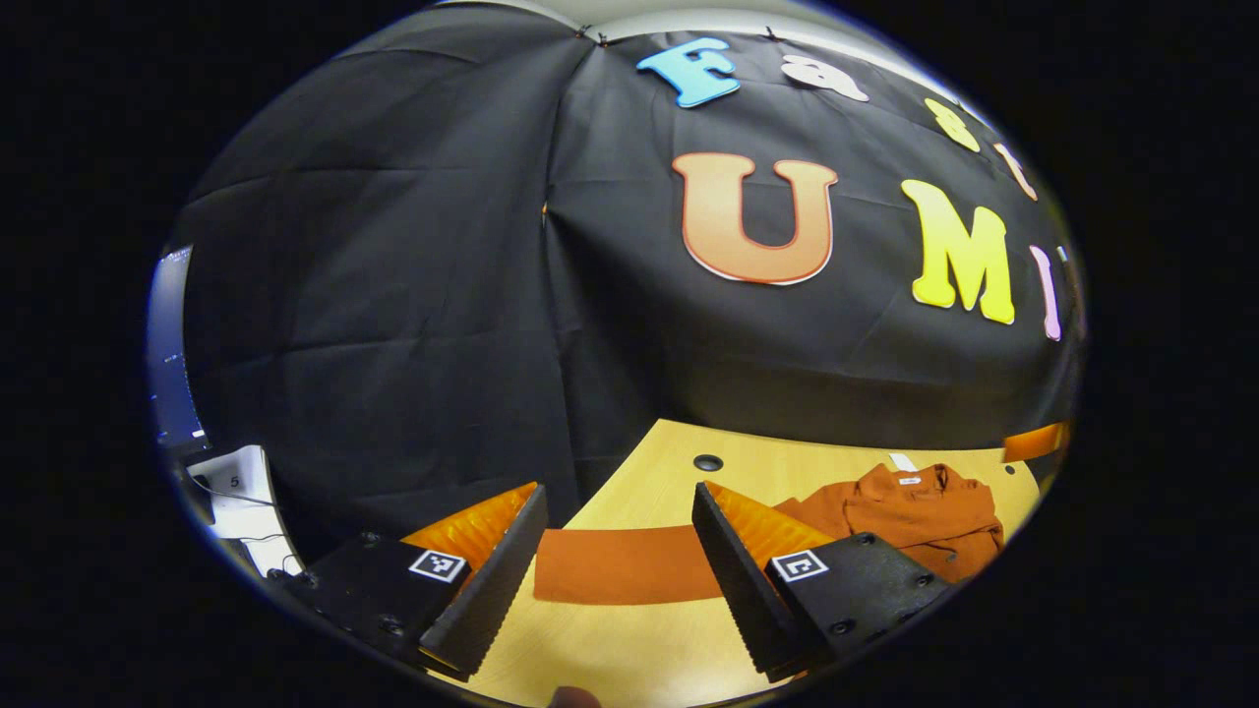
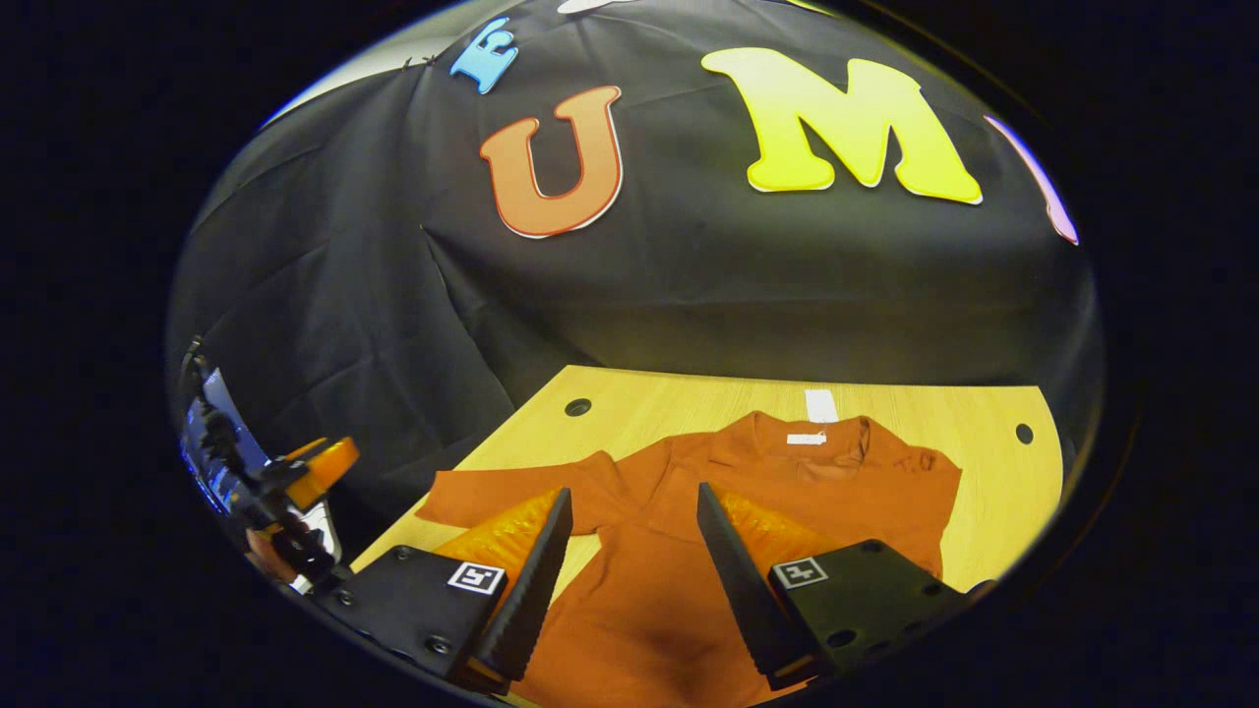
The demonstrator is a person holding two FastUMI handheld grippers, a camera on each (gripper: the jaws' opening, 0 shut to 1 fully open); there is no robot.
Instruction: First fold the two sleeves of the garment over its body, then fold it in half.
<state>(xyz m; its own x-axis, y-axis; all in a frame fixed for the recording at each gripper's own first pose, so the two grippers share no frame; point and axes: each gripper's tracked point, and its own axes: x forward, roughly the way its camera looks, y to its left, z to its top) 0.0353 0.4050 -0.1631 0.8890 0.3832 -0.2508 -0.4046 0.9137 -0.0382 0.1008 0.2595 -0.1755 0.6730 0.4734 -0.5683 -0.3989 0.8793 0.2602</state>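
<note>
A rust-orange garment (image 2: 689, 551) lies flat on the wooden table (image 2: 993, 462), collar (image 2: 807, 441) toward the wall. One sleeve (image 2: 492, 497) stretches out to the left; the right shoulder (image 2: 915, 472) looks tucked in over the body. My right gripper (image 2: 634, 492) is open above the garment's body, nothing between its fingers. In the left gripper view the outstretched sleeve (image 1: 629, 565) lies flat between the spread fingers of my open left gripper (image 1: 618, 492), and the bunched body (image 1: 915, 511) sits to the right. That left gripper (image 2: 295, 482) also appears at the far left of the right gripper view.
The black cloth wall (image 1: 443, 295) closes the table's far side. Round holes (image 2: 577, 406) (image 2: 1024, 433) mark the tabletop's back corners. A white tag (image 2: 821, 405) lies beyond the collar. A monitor (image 1: 172, 344) and a white unit (image 1: 236, 492) stand off the table's left.
</note>
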